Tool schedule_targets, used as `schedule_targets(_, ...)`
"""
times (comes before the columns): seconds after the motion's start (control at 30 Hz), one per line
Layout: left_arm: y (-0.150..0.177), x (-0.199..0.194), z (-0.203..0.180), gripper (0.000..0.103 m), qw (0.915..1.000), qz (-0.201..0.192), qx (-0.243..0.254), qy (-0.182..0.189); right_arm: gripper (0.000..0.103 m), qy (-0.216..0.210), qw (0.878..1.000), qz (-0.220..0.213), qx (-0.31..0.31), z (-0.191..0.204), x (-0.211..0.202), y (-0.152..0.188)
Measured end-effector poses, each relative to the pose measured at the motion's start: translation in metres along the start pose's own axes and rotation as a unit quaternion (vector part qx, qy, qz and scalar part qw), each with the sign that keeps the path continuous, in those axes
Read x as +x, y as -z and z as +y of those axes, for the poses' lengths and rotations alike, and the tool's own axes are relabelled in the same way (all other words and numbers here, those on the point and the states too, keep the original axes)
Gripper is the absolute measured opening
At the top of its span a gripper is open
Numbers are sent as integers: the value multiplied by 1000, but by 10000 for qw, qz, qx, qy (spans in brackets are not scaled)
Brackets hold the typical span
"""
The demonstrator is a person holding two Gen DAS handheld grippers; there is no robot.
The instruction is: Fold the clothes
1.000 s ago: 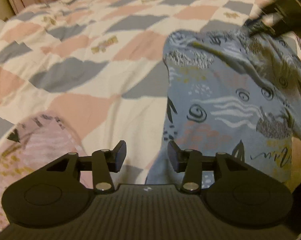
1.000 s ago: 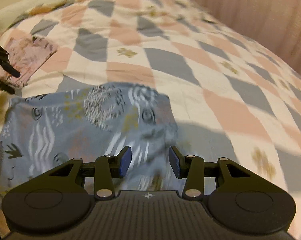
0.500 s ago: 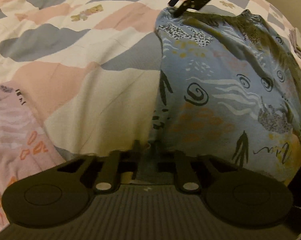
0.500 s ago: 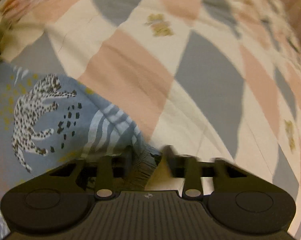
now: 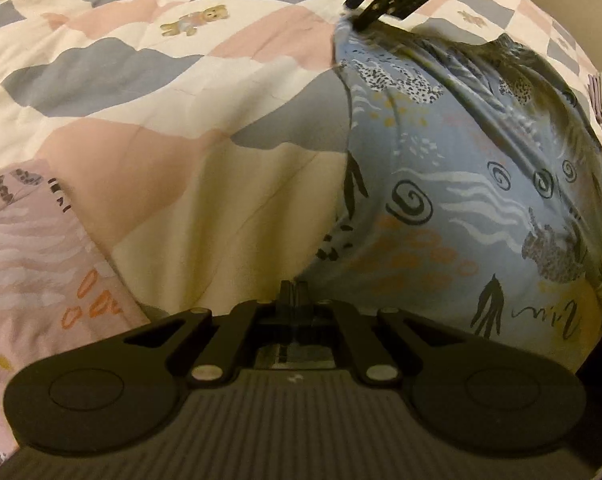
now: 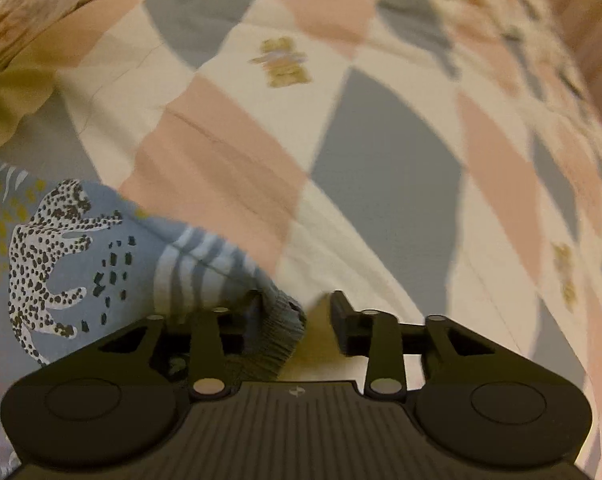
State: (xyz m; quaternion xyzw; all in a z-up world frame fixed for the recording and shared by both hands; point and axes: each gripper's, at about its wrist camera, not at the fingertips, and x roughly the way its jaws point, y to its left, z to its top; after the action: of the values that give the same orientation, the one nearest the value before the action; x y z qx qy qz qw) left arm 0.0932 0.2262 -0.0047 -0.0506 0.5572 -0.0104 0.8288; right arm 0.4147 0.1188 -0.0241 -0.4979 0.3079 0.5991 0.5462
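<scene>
A blue animal-print garment (image 5: 461, 208) lies spread on the patchwork quilt (image 5: 181, 120). My left gripper (image 5: 295, 294) is shut on its near left corner, the fingers pressed together on the cloth edge. The right gripper (image 5: 365, 8) shows at the garment's far corner in the left wrist view. In the right wrist view, that right gripper (image 6: 297, 312) is open, with the ribbed hem (image 6: 277, 332) of the blue garment (image 6: 81, 248) lying between its fingers, against the left one.
A pink patterned garment (image 5: 33, 256) lies on the quilt left of my left gripper. Striped cloth (image 5: 601, 96) sits at the right edge. In the right wrist view, the quilt (image 6: 381, 160) stretches away and blurred peach cloth (image 6: 29, 8) lies at the top left.
Both grippers dropped from above the garment to its corners. The left gripper went from open to shut on the near corner. The right gripper came down around the ribbed hem.
</scene>
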Motion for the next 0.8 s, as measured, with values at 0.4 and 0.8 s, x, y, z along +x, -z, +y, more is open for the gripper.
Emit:
schedule_targets(0.4,-9,-6,-7,0,9986,223,-222,-417,49,1010,9512,-149,2913,18,-119,178)
schedule_targets(0.8,-45,-27,-63,3,9974,163,236,-654,2,655,8761,-588,4740,3,-125,300)
